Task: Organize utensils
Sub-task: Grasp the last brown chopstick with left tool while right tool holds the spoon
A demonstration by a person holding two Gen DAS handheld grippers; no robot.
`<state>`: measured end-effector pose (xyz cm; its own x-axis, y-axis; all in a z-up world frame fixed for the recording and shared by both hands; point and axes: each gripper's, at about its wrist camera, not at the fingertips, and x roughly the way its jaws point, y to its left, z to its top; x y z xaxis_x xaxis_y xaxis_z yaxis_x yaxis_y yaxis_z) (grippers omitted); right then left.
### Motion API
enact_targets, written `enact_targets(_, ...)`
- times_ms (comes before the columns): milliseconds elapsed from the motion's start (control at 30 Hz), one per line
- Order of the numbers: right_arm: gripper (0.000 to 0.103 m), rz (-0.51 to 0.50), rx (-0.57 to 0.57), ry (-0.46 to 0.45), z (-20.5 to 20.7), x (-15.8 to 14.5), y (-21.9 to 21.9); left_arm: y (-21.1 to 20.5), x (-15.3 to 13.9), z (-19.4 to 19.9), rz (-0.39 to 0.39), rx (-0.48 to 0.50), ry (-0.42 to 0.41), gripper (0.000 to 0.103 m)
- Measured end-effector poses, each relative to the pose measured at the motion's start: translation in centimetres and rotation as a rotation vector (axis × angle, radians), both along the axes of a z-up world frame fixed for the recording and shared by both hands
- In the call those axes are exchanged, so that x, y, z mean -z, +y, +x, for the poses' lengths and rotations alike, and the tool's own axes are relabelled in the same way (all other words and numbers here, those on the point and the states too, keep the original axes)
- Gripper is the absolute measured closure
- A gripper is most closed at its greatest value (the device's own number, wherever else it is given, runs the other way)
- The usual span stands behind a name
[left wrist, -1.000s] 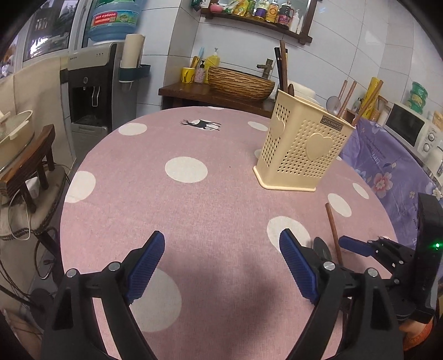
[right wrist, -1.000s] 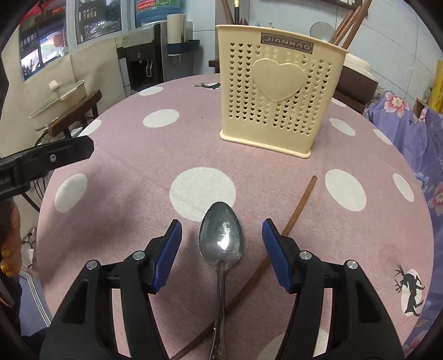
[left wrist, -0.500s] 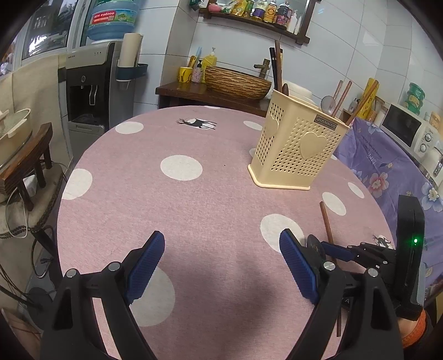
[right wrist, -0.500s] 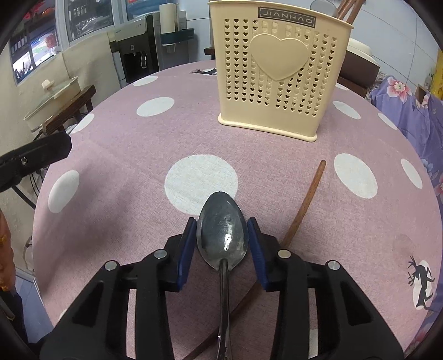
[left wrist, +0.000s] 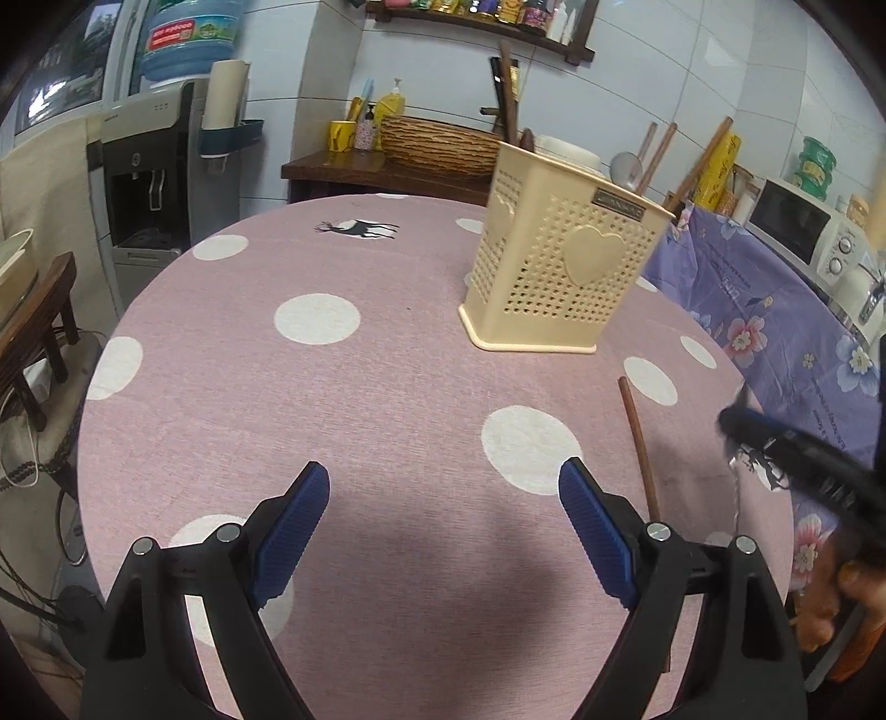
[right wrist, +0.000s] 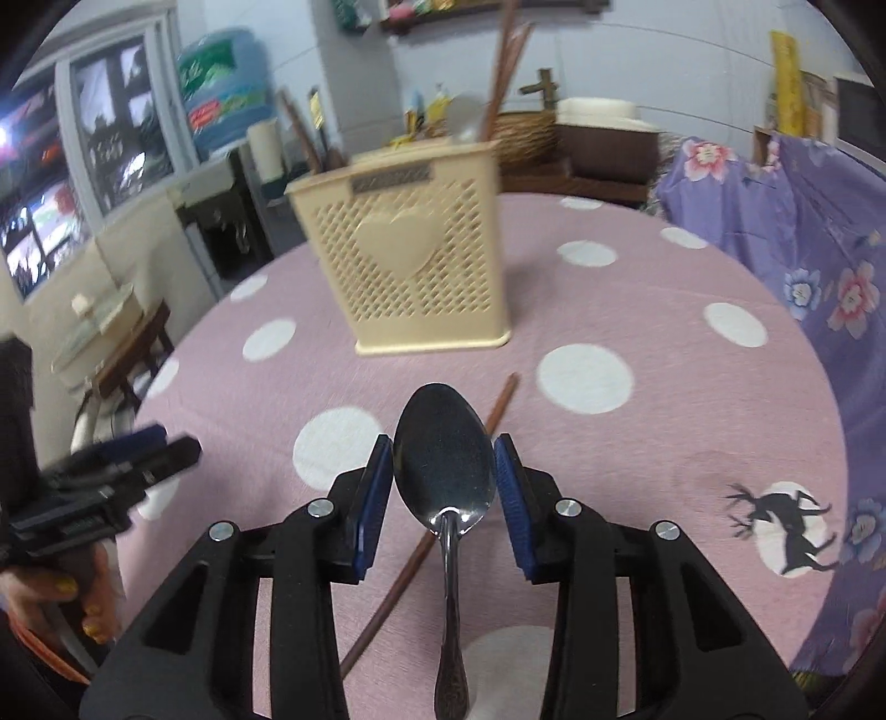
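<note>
A lived-in home kitchen and dining corner: a round table (left wrist: 387,387) under a pink polka-dot cloth fills the middle of the frame. At upper left stands a water dispenser (left wrist: 149,183) topped by a blue bottle (left wrist: 188,33). A wall shelf of bottles (left wrist: 487,11) runs along the top, a woven basket (left wrist: 437,144) sits on a wooden sideboard below it, and a microwave (left wrist: 803,227) stands at right against white tiles.

Bare tablecloth (right wrist: 637,443) before holder (right wrist: 412,271)
</note>
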<state>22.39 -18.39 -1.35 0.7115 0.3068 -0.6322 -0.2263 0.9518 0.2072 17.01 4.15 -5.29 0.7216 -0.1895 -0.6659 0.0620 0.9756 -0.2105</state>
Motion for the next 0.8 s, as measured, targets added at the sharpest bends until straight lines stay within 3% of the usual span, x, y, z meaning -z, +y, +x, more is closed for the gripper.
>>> enact_targets(267, 0.065, 0.051, 0.121, -0.051, -1.6, -2.3, -4.9, -5.2, 0.2, 1.7, 0.053, 0.169, 0.038, 0.021)
enact_targets(467, 0.065, 0.063, 0.153, -0.067, -2.1, -2.6, -5.9, -9.7, 0.5, 4.4, 0.109, 0.299, 0.079, 0.048)
enact_targets(667, 0.065, 0.055, 0.18, -0.086, -2.7, -3.1, -6.5, -13.7, 1.0, 7.7, 0.136, 0.326, 0.102, 0.064)
enact_targets(800, 0.065, 0.057, 0.194, -0.089, -2.9, -3.0, -6.8, -15.3, 1.7, 9.4, 0.136, 0.327, 0.131, 0.067)
